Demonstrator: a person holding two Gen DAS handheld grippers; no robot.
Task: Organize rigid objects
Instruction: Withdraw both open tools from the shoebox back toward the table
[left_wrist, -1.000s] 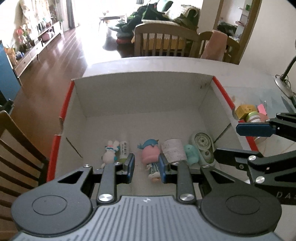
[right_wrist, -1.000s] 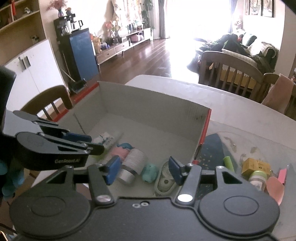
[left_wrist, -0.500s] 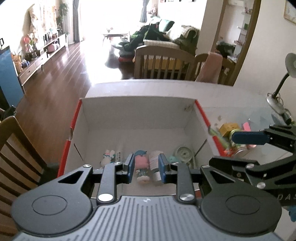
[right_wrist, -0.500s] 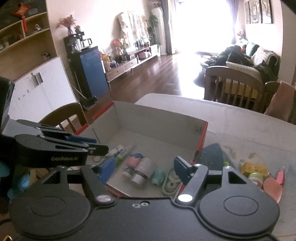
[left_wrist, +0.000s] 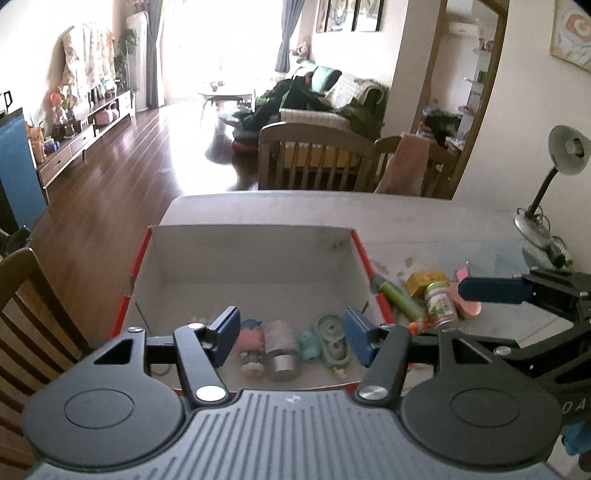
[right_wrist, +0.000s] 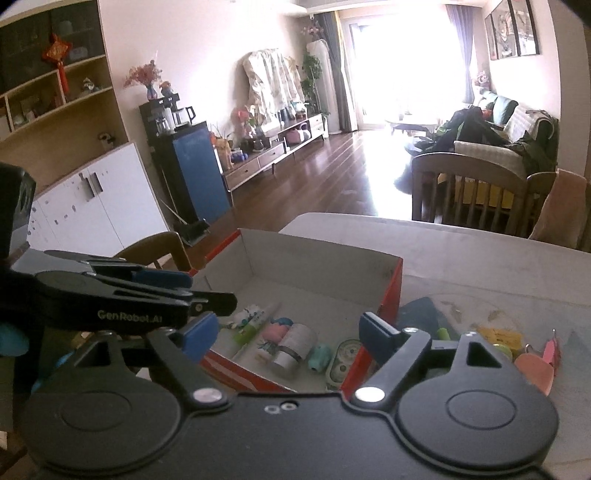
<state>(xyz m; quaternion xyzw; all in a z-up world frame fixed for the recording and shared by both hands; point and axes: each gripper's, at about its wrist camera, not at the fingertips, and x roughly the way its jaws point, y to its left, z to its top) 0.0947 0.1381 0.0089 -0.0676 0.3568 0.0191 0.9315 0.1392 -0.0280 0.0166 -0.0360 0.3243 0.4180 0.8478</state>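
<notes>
On the pale table (left_wrist: 280, 210) a red-edged cardboard box (left_wrist: 255, 258) stands open, and along its near wall lies a row of small things: a white tube (right_wrist: 255, 317), one pink-and-blue figurine (left_wrist: 251, 339), one grey-capped cylinder jar (left_wrist: 280, 347), one mint-green toy (left_wrist: 308, 343) and one oval pale-green gadget (left_wrist: 332, 343); a further small toy may hide behind the left claw's finger, but that cannot be told. Outside the box, to its right, the things not yet stowed lie close together: one green tube (left_wrist: 400, 299), one yellow box (left_wrist: 424, 282), one small jar with a printed label (left_wrist: 439, 304) and one pink piece (right_wrist: 535, 371), with a dark flat thing (right_wrist: 421, 314) just beside the box wall. The left claw (left_wrist: 291, 341) hangs above the near rim of the box, its jaws opening and nothing between them; the items seen through the gap rest on the box floor below. The right claw (right_wrist: 284, 338) is likewise opening and empty, pointing over the box's right corner. The loose group lies to the right of both claws, ahead and below, so the right hand is judged the nearer. The green tube's long axis runs diagonally, away and toward the box, so a grip across it would probably suit best.
</notes>
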